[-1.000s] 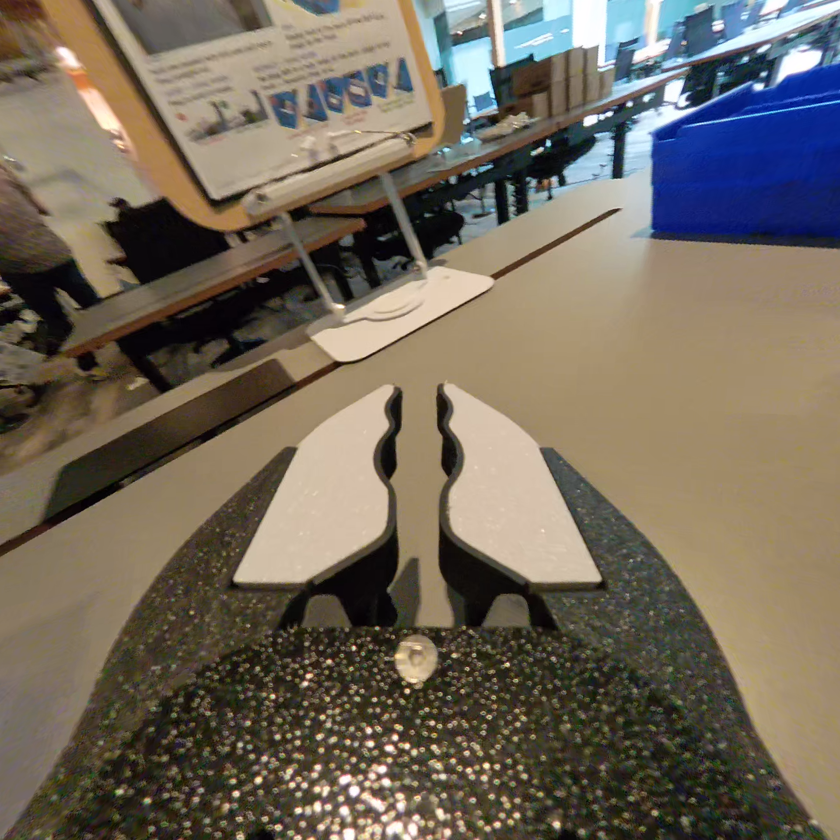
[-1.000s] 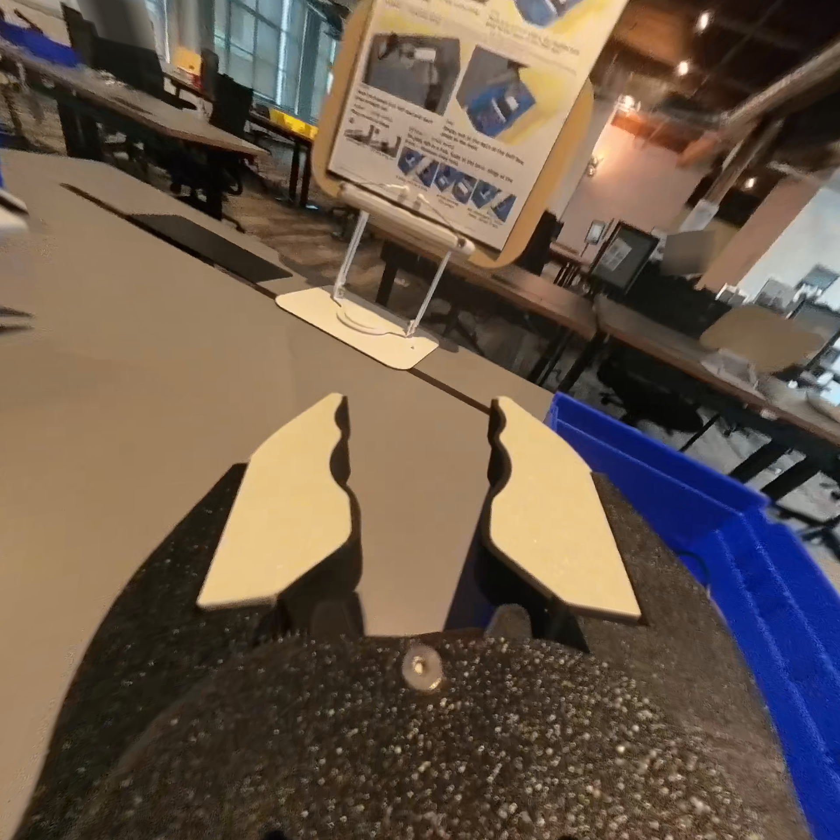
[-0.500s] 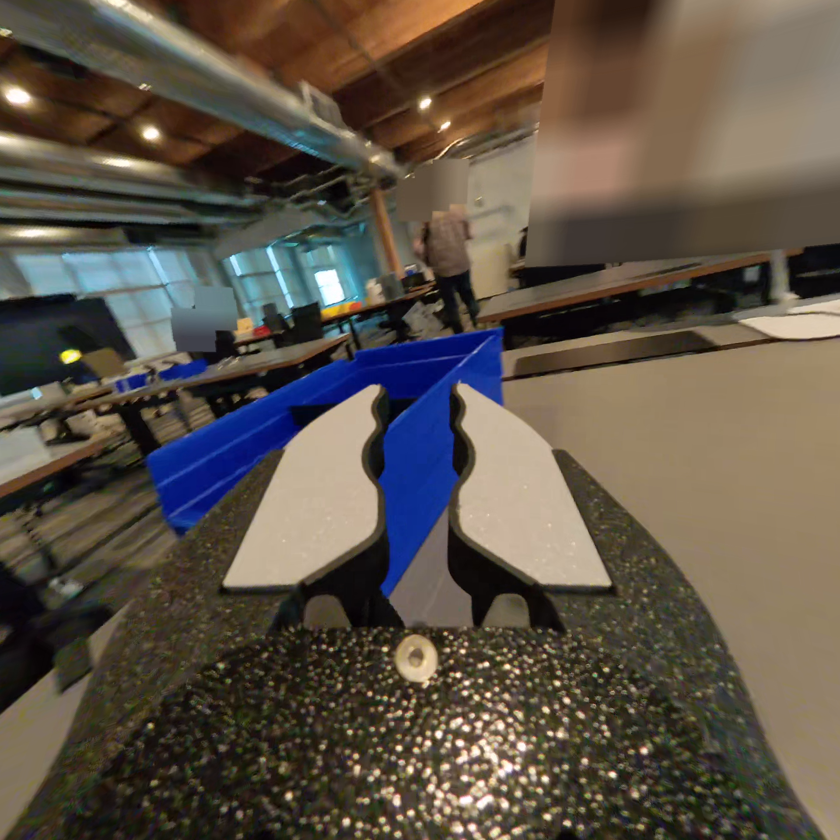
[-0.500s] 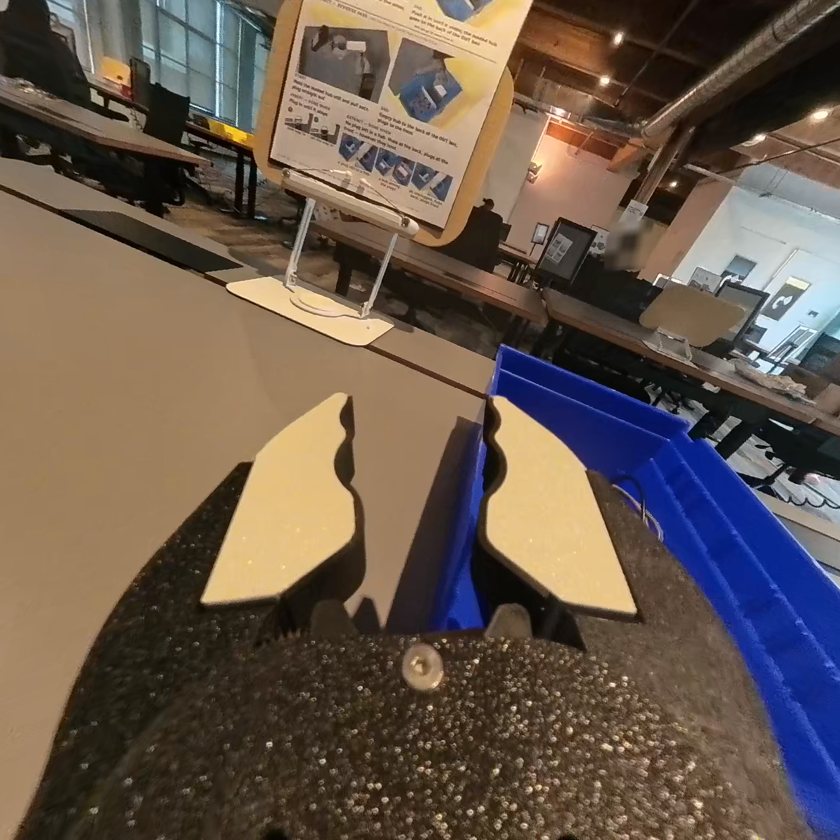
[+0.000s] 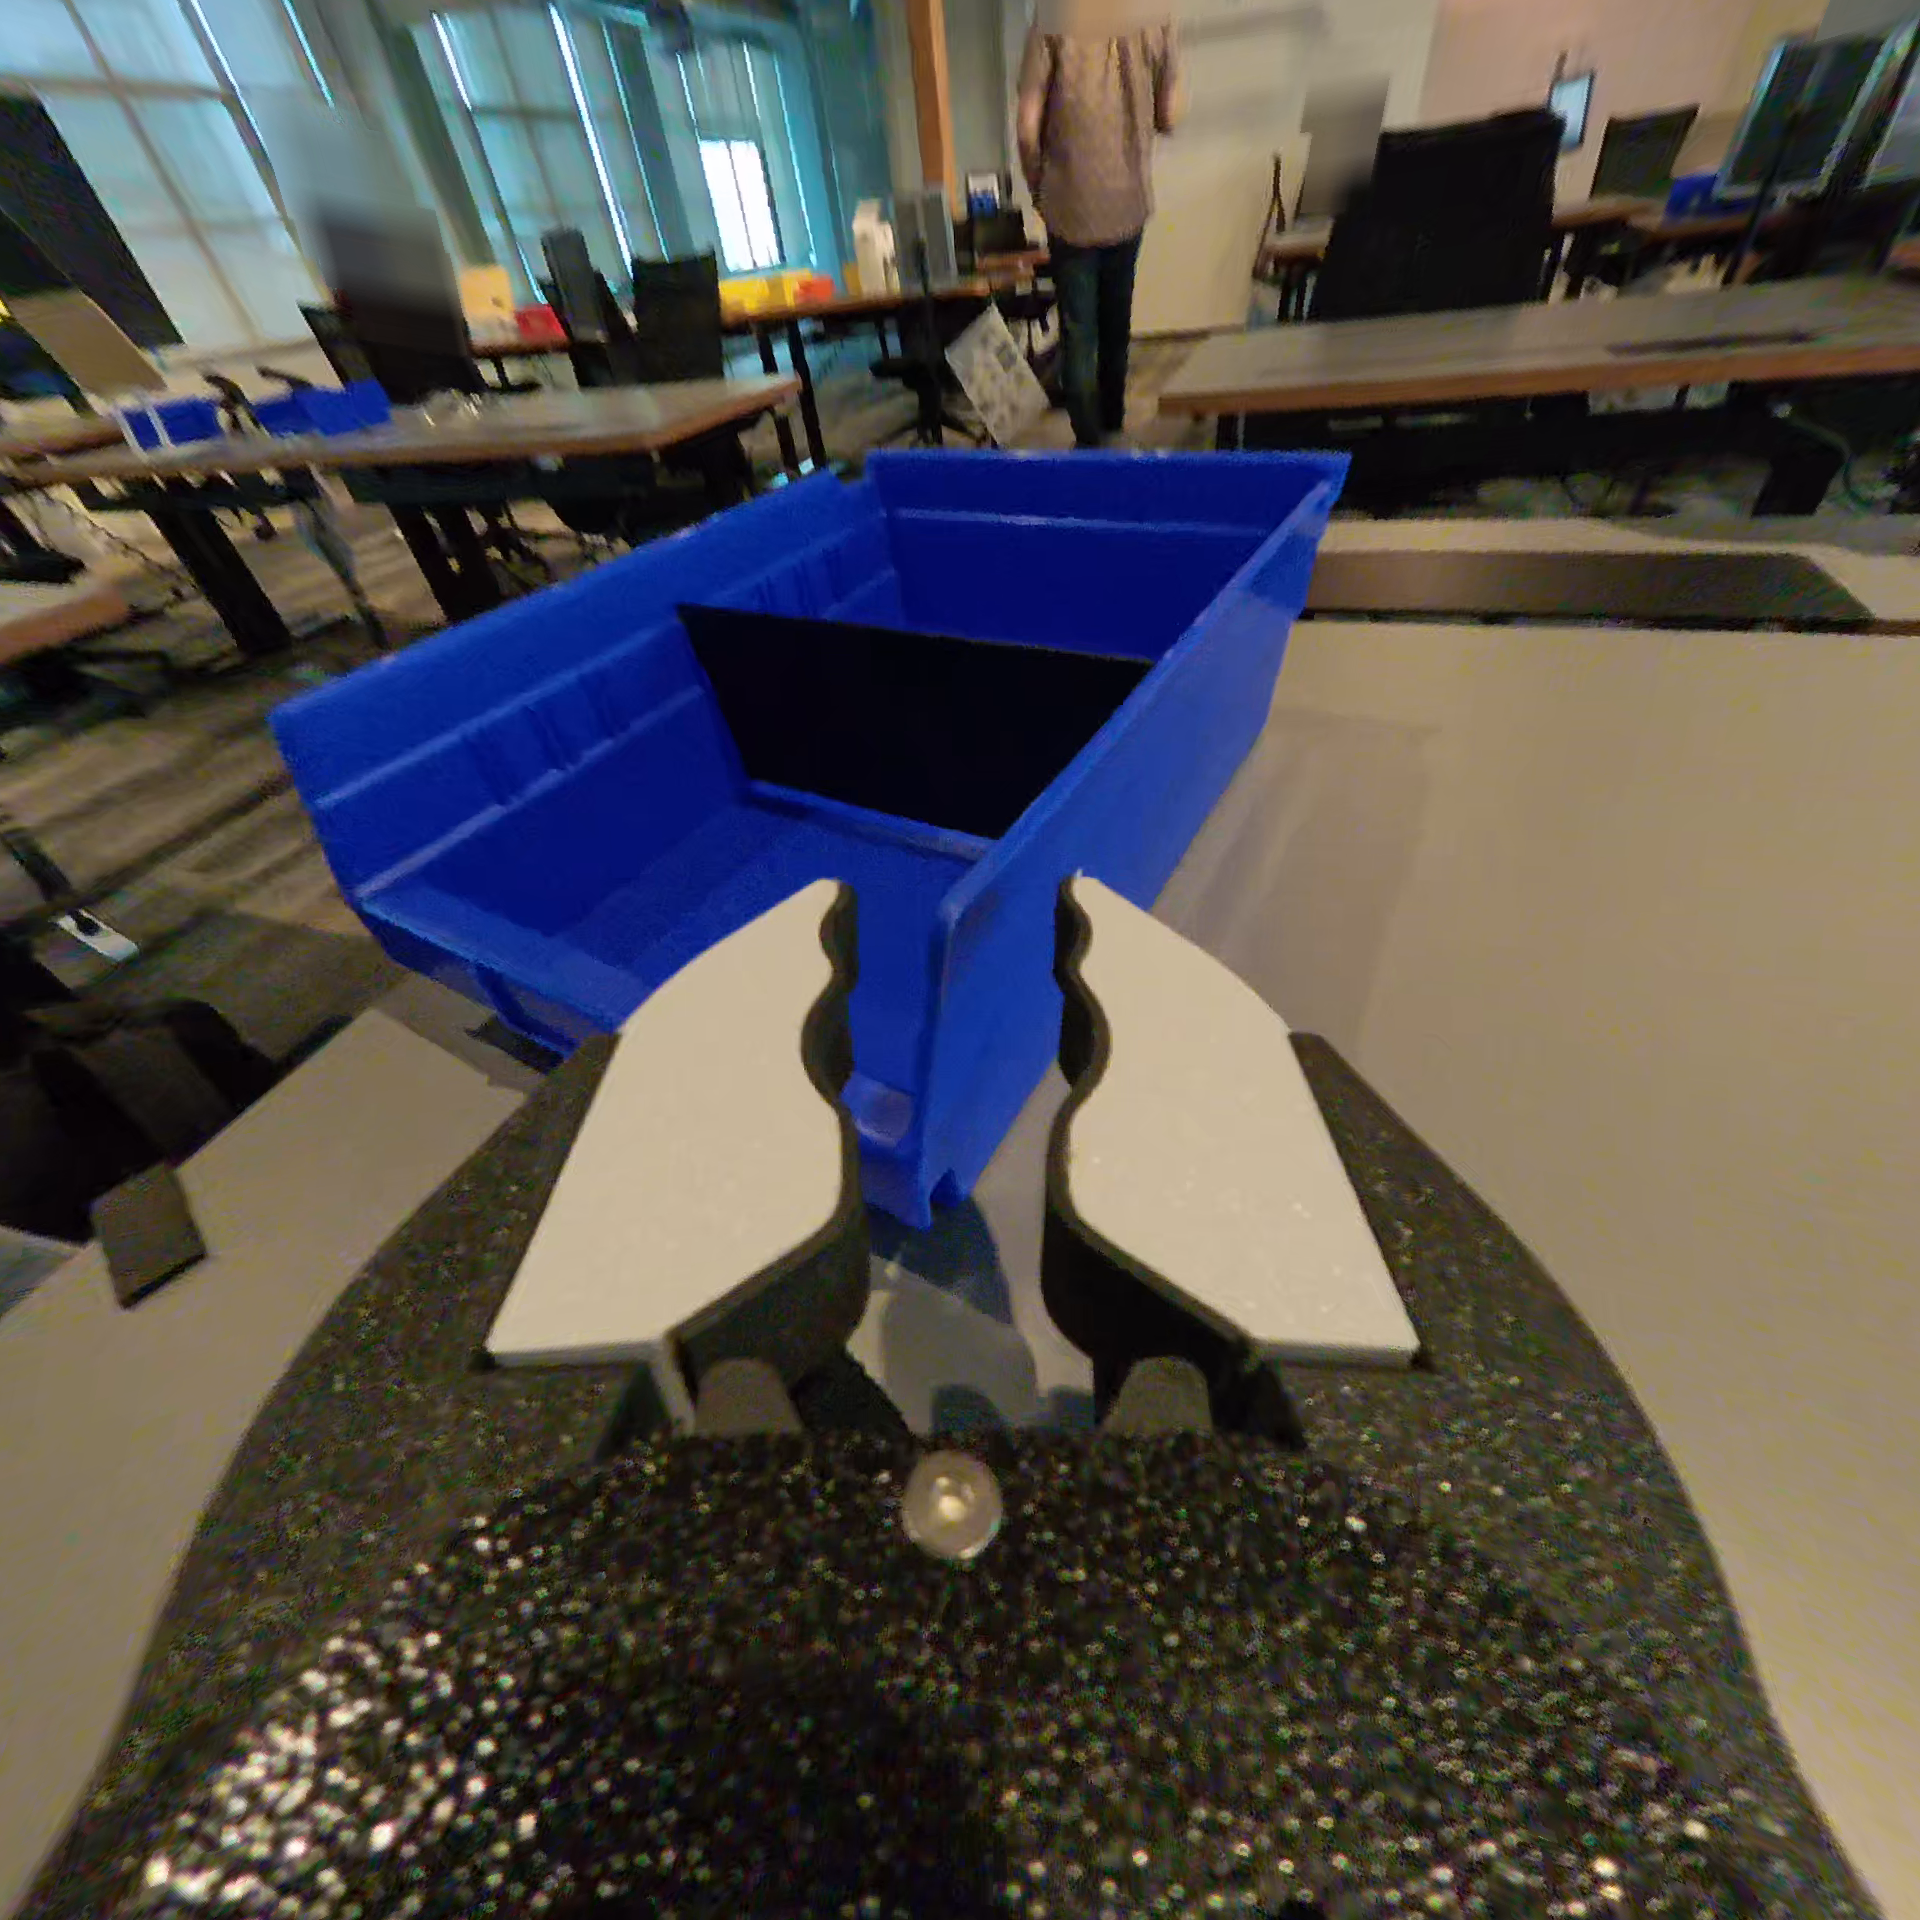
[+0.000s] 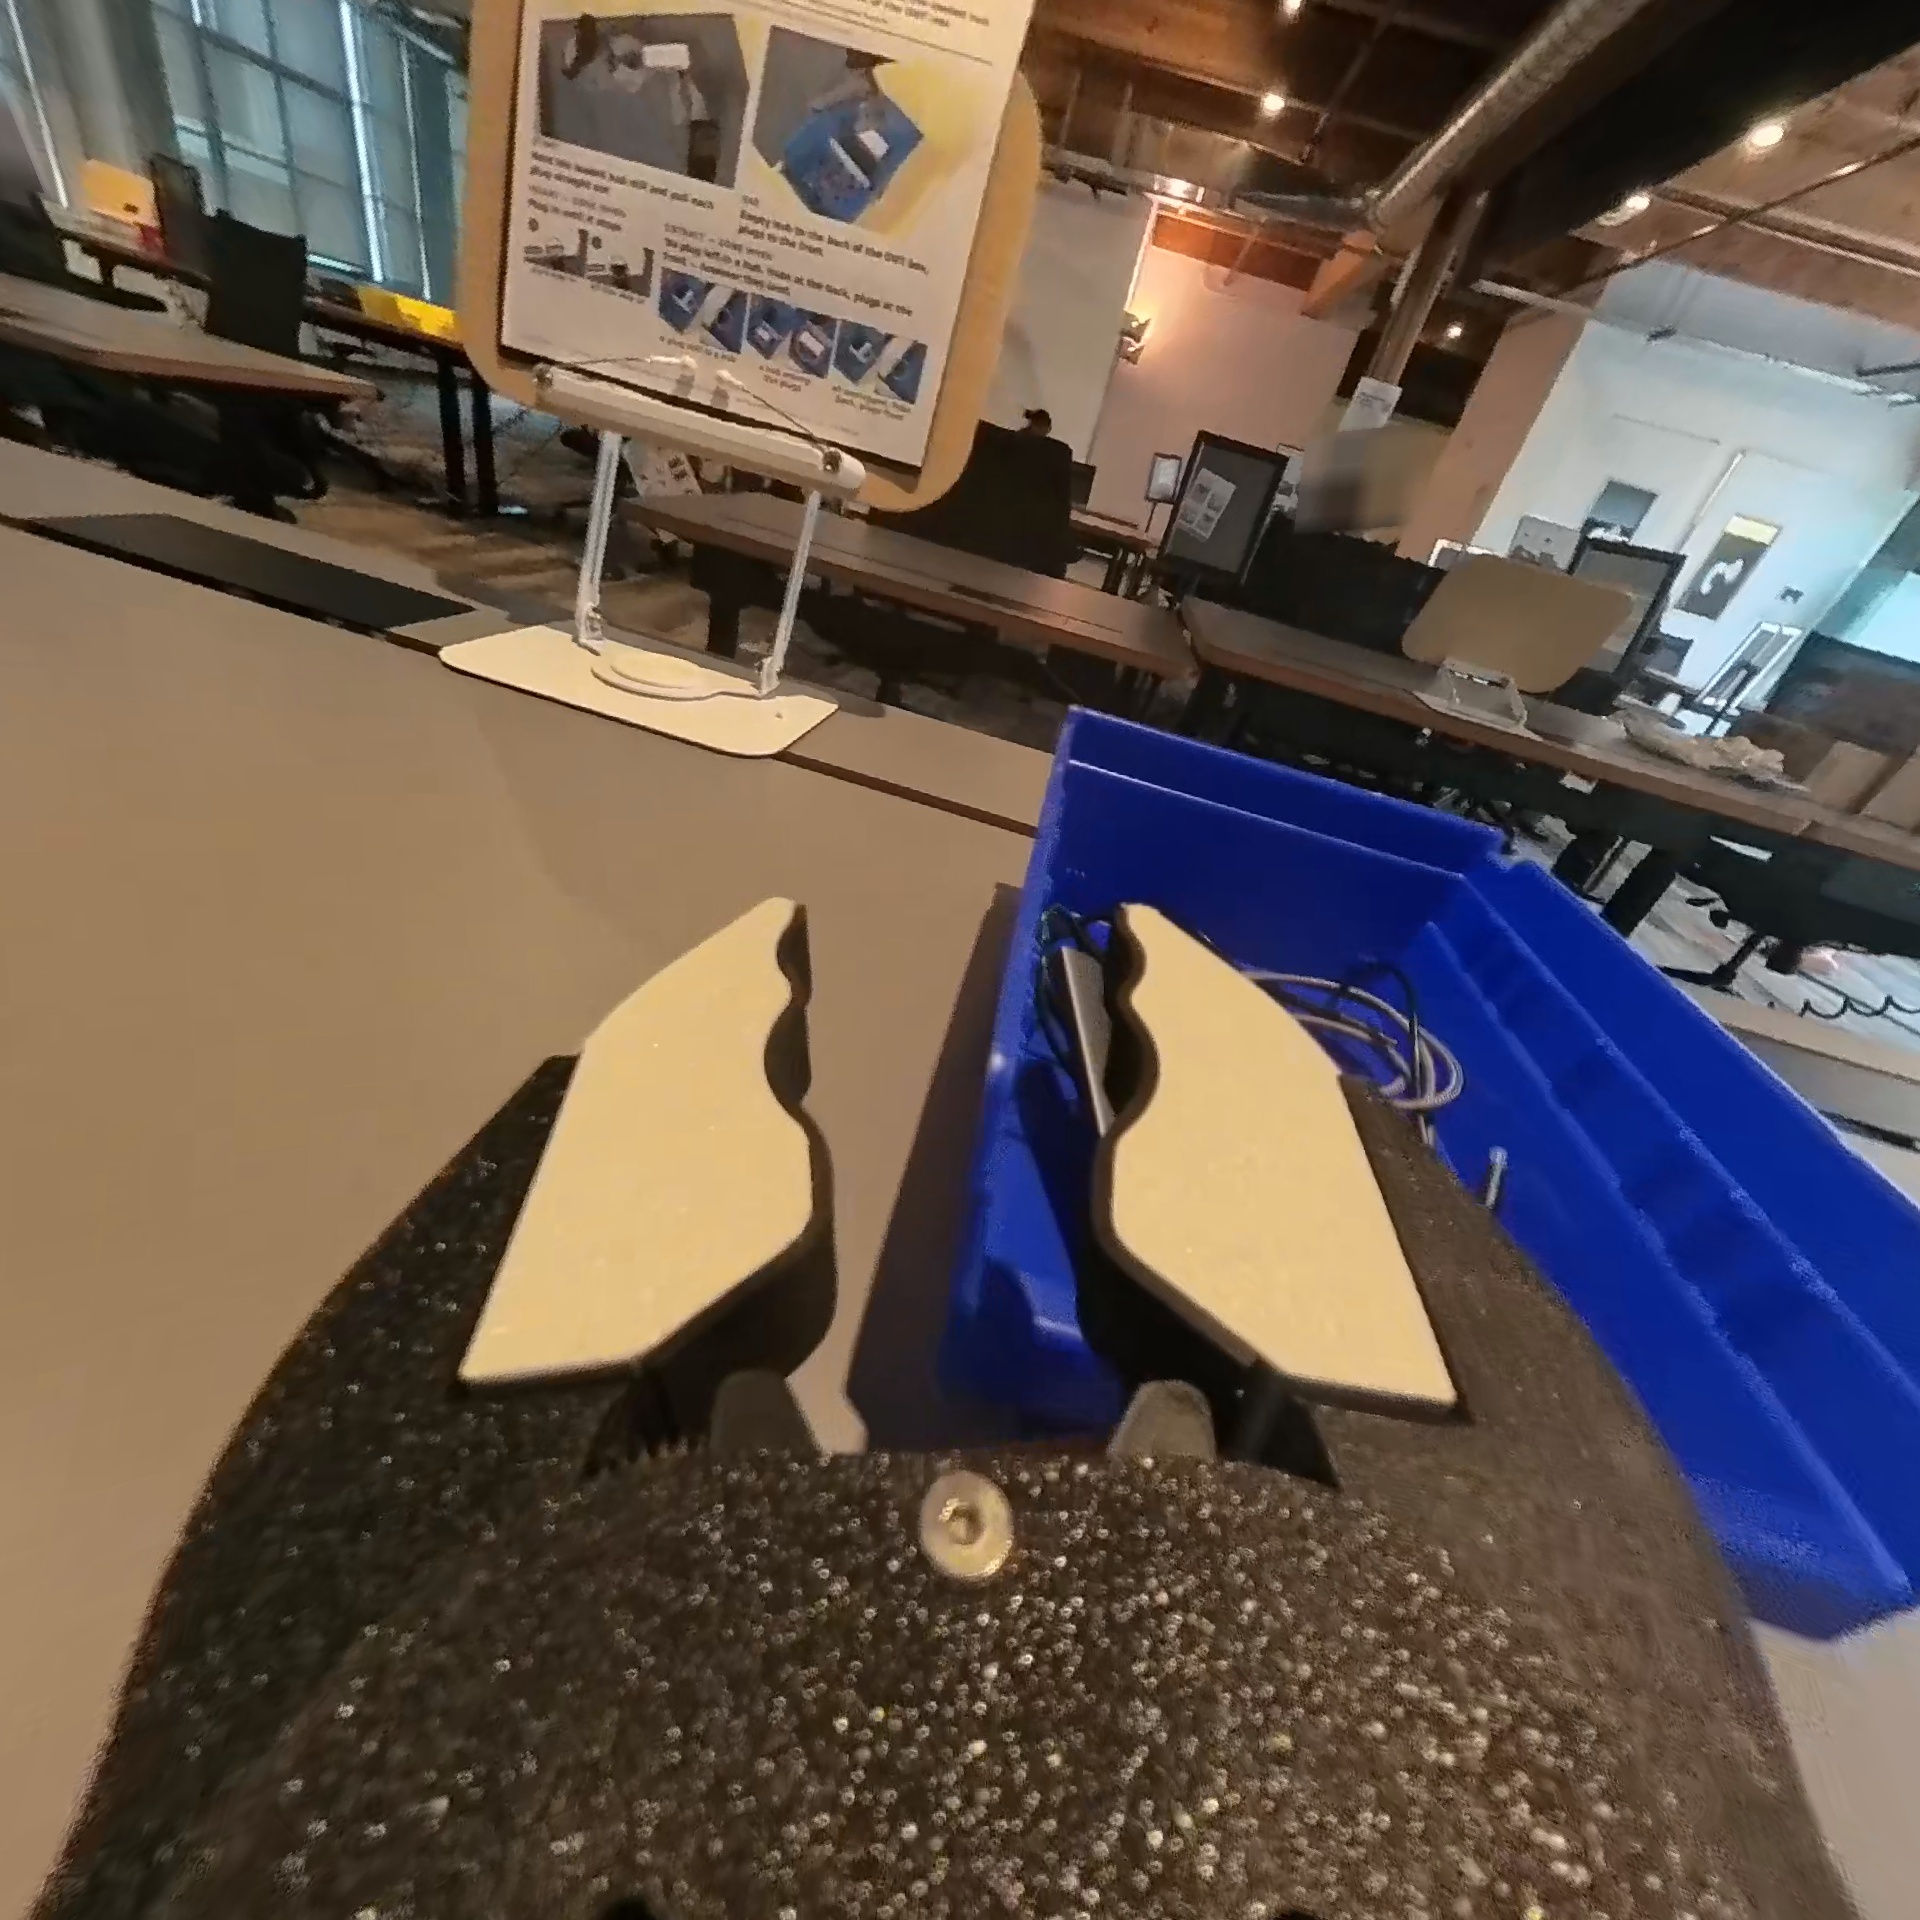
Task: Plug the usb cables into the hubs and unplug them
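In the right wrist view a blue bin (image 6: 1662,1195) on the grey table (image 6: 312,883) holds a coil of grey braided cable (image 6: 1423,1060), a thin black cable (image 6: 1070,925) and a grey slab-like hub (image 6: 1086,997), partly hidden behind my right finger. My right gripper (image 6: 956,925) is open and empty, straddling the bin's near left wall from just above. In the left wrist view a second blue bin (image 5: 520,790) with a black divider (image 5: 914,717) looks empty in its near part. My left gripper (image 5: 956,914) is open and empty just before its near corner.
An instruction board (image 6: 748,208) stands on a white stand (image 6: 644,686) at the table's far edge. A black slot (image 5: 1558,597) runs along the table behind the left bin. A person (image 5: 1091,156) stands far off among other desks and chairs. The left gripper's tips are roughly 75 cm from the right gripper's.
The left gripper swung left from the board stand to face the divided blue bin, and its fingers opened wider. The right gripper moved right and forward over the wall of the bin with cables.
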Demonstrator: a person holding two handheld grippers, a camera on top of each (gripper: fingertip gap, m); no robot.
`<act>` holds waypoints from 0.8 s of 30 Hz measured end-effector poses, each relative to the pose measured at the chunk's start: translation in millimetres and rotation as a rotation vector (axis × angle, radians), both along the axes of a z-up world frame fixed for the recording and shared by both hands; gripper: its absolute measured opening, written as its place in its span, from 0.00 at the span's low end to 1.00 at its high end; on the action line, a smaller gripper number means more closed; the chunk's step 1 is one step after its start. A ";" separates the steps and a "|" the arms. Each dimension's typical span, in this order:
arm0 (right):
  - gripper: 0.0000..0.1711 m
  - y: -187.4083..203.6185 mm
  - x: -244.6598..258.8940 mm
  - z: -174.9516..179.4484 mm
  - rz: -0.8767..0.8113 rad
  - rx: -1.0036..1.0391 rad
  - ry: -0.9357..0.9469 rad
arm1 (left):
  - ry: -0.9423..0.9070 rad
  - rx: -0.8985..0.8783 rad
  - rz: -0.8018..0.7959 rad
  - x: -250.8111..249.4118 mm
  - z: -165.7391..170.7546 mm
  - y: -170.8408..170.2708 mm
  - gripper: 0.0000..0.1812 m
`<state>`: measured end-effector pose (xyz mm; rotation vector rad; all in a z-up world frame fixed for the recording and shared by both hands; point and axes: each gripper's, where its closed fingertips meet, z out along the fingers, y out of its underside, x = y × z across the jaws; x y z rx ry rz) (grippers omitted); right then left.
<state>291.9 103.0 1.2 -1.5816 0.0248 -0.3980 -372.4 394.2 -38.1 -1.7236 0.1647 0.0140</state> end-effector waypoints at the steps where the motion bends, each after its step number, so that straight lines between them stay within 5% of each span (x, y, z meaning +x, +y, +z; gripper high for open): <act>1: 0.32 -3.8 1.9 -0.7 -0.006 0.011 0.014 | -0.006 -0.027 -0.007 0.5 -3.4 2.1 0.19; 11: 0.30 -19.3 12.2 -11.5 0.017 0.064 0.146 | -0.113 -0.156 -0.257 25.3 -16.4 1.5 0.03; 18: 0.30 -13.8 7.3 -15.8 0.021 0.025 0.105 | 0.229 -0.014 -0.463 74.5 -15.3 -29.2 0.02; 24: 0.30 -11.3 5.9 -19.0 0.018 0.005 0.096 | 0.265 0.068 -0.733 111.4 -12.7 -70.5 0.02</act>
